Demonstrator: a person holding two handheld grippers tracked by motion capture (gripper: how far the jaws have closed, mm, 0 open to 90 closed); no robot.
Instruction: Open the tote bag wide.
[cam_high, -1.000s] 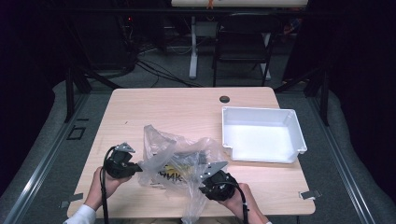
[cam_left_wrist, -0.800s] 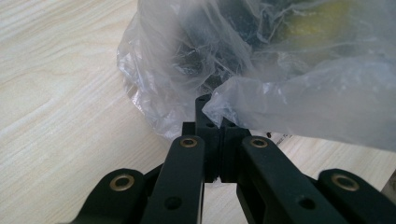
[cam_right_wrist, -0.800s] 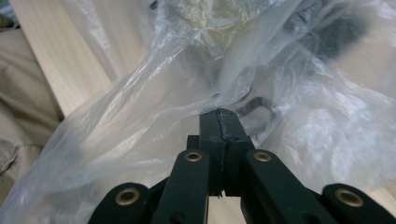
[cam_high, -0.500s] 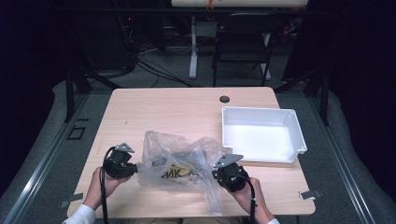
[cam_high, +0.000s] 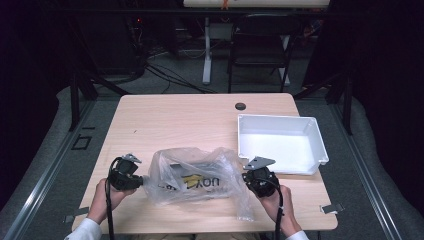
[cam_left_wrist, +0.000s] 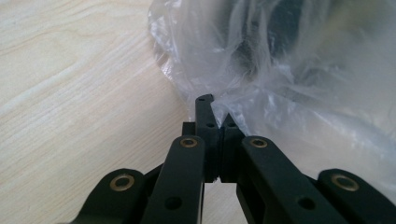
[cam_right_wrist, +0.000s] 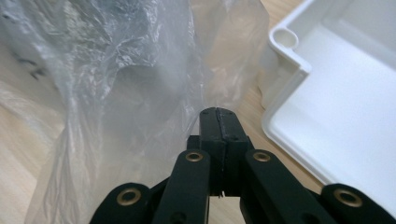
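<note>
A clear plastic bag (cam_high: 200, 177) lies stretched across the near half of the wooden desk (cam_high: 170, 120), and both grippers have hold of it. On the left, the left gripper (cam_high: 142, 180) is clenched on the bag's left edge; in the left gripper view its black fingers (cam_left_wrist: 205, 121) are pressed together with a fold of the thin film (cam_left_wrist: 289, 70) pinched between them. Over on the right, the right gripper (cam_high: 245, 178) is clamped on the bag's right side, and the right gripper view shows the fingers (cam_right_wrist: 218, 123) closed tight on the crinkled plastic (cam_right_wrist: 130, 84). Inside the bag sits something dark with yellow lettering (cam_high: 197, 181); what it is cannot be made out through the film. A white tray (cam_high: 320, 145) sits on the right side of the desk, just beside the right gripper and close to the bag's right end. A small dark round fitting (cam_high: 240, 106) sits near the desk's far edge.
</note>
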